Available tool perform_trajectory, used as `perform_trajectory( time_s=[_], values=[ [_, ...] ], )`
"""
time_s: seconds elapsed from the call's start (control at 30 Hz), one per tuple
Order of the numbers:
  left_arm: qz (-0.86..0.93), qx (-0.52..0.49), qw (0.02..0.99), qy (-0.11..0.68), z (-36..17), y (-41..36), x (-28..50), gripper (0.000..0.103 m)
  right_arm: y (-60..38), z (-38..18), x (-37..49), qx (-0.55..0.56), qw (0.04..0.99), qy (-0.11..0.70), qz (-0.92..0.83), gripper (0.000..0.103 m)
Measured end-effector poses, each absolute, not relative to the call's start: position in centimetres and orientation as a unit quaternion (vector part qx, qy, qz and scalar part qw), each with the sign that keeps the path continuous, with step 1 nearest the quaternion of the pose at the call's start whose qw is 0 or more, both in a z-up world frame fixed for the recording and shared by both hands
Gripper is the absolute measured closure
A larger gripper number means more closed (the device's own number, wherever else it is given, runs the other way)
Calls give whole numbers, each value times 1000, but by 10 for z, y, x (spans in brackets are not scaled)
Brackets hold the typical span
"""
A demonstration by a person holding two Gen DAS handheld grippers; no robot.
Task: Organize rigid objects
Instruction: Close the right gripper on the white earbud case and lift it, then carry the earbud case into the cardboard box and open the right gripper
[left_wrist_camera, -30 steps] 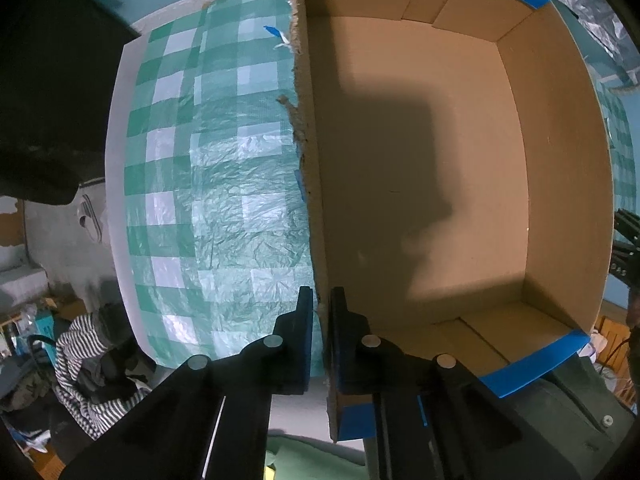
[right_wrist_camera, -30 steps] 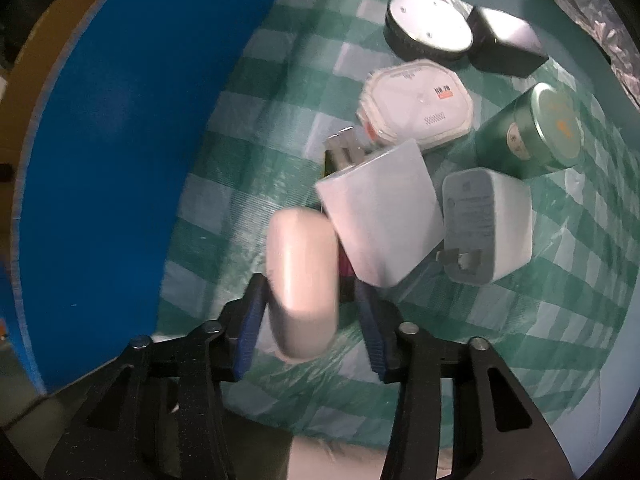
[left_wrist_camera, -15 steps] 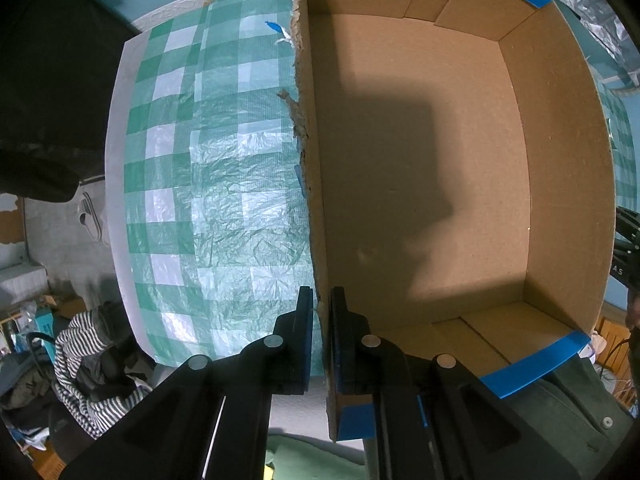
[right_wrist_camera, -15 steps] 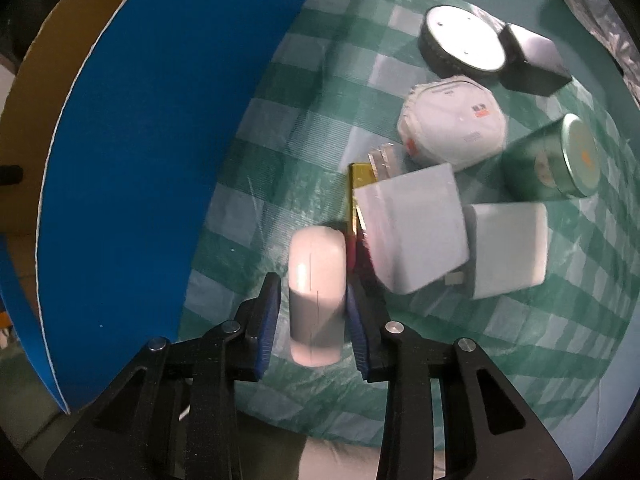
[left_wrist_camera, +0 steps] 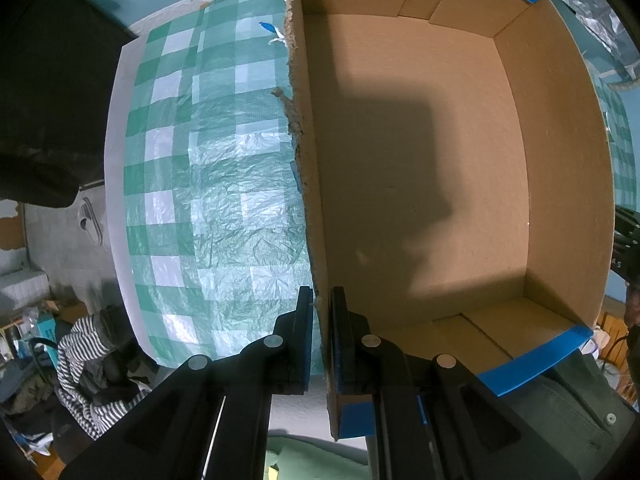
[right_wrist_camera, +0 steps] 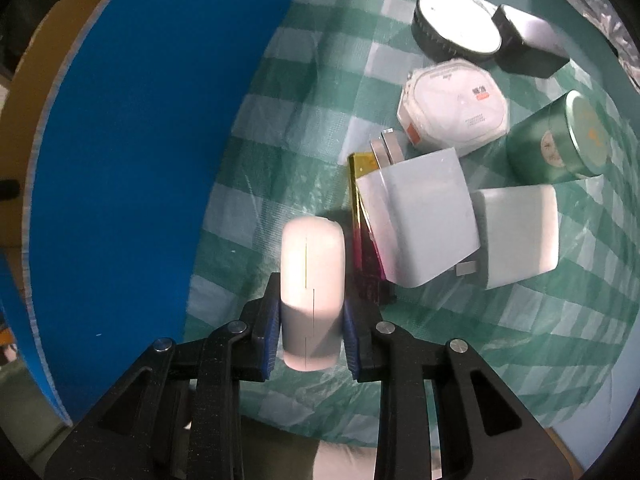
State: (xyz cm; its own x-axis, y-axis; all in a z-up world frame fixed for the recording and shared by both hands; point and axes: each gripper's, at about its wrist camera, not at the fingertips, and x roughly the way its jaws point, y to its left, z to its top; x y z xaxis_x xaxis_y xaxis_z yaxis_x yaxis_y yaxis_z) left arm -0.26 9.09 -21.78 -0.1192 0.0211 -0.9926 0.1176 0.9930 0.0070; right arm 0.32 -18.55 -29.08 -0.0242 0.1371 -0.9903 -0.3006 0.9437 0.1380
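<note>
My left gripper (left_wrist_camera: 320, 312) is shut on the near left wall of an open cardboard box (left_wrist_camera: 420, 168) with blue outer faces; the inside is bare. My right gripper (right_wrist_camera: 310, 312) is shut on a white rounded oblong case (right_wrist_camera: 312, 280), held above the checked cloth beside the box's blue outer wall (right_wrist_camera: 132, 168). On the cloth to the right lie two white chargers (right_wrist_camera: 420, 220) (right_wrist_camera: 520, 232), a gold-and-pink packet (right_wrist_camera: 362, 216), a white octagonal box (right_wrist_camera: 452, 116), a green tin (right_wrist_camera: 560, 144), a black round tin with white lid (right_wrist_camera: 456, 28) and a black box (right_wrist_camera: 528, 44).
A green-and-white checked cloth (left_wrist_camera: 200, 184) covers the table. Its left edge (left_wrist_camera: 114, 184) drops to a floor with striped clothes (left_wrist_camera: 80, 360). Crumpled silver foil (right_wrist_camera: 592, 4) lies at the far right.
My right gripper has closed on the white case and lifted it back from the pile, which now sits farther away. The left gripper still holds the box wall.
</note>
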Motion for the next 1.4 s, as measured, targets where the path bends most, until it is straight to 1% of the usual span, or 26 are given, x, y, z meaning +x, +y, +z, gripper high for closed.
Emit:
perform_trajectory(
  time_s=[0.33,0.43,0.73,1.0,1.1,1.4],
  values=[
    [-40,51,662,747,-217,88,-4,95,-195,-243,7,-59,718,675,158,77],
    [-40,52,662,747,-217,87,-5,95,-194,-219,19,-54,726,667,157,77],
    [-42,54,662,747,-217,87,-5,95,-187,-174,46,-48,753,634,171,77],
    [-42,53,662,747,-217,86,-5,95,-164,-162,43,-50,770,609,183,77],
    [-43,53,662,746,-217,86,-5,95,-155,-150,47,-51,775,599,194,77],
    [-44,56,664,744,-217,85,-8,95,-120,-141,63,-69,779,583,219,77]
  ],
)
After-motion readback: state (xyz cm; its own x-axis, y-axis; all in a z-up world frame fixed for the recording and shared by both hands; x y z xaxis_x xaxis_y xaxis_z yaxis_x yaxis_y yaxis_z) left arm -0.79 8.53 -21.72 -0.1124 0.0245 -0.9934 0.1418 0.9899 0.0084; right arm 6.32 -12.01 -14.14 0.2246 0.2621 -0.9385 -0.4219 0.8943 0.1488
